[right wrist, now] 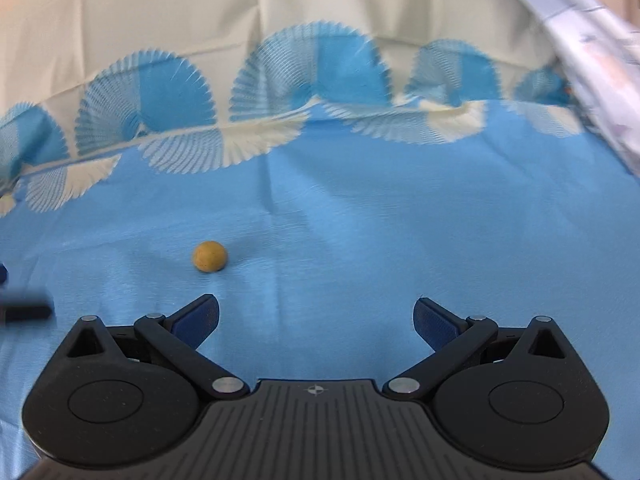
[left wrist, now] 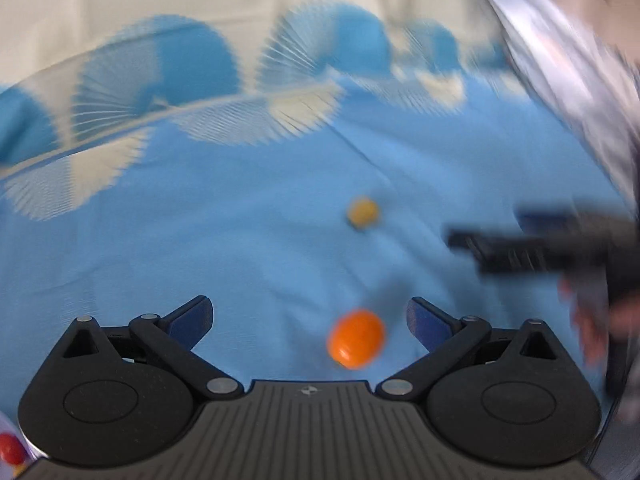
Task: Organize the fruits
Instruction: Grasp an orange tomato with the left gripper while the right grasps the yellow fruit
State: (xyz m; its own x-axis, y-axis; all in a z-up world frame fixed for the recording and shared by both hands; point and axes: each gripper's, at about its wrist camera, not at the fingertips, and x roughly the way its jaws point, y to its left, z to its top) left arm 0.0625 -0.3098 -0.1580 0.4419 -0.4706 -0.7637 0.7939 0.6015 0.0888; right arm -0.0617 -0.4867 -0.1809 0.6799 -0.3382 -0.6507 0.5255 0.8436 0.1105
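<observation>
Both grippers are spread wide and hold nothing: the left gripper hangs over the blue cloth with the orange fruit between its fingers, nearer the right one, while the yellow fruit lies beyond the orange, ahead-left of the right gripper.

- Orange fruit: glossy, oval, lying on the blue cloth, blurred.
- Yellow fruit: small, round, dull mustard, resting on the cloth farther off, well apart from the orange one.
- Red fruit: partly visible at the left wrist view's lower-left edge.
</observation>
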